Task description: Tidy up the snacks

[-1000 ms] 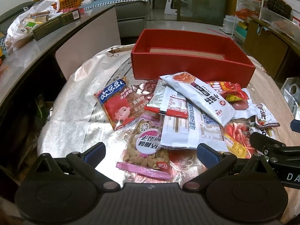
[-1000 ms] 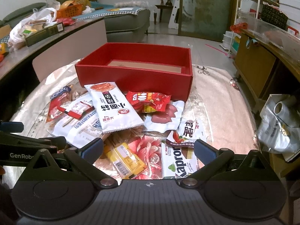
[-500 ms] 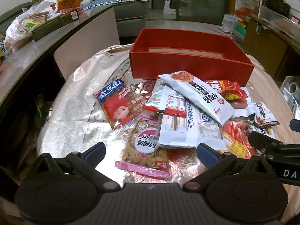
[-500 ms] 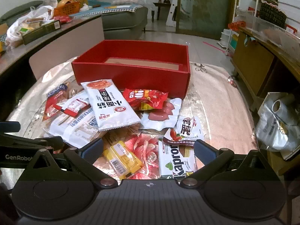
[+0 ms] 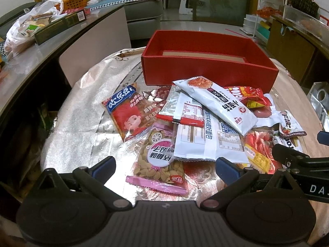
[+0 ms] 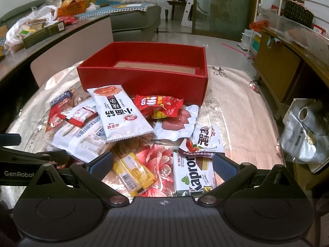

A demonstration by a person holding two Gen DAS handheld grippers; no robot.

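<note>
Left gripper (image 5: 165, 164), right gripper (image 6: 163, 162) — black linkage arms, blue finger pads (image 5: 107, 163), silver pivot screws (image 6: 116, 199), ribbed grey housing. White lettering on side bars — "GenRobot", "DA".

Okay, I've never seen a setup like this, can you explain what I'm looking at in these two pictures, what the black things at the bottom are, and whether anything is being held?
There is no robot arm here. A person holds a two-finger gripper in each hand, and each gripper carries a wide-angle camera looking forward along its fingers. The black shapes with blue tips at the bottom are those fingers.

One picture comes from the left gripper, the other from the right gripper. Both are open and hold nothing.

On the cloth-covered table stands an open red box; no snacks show in the part of it we can see. In front of it lies a loose pile of snack packets, some overlapping: a long white packet on top, a small red packet, a yellow bar, a wafer pack and a bag of seeds.
</note>
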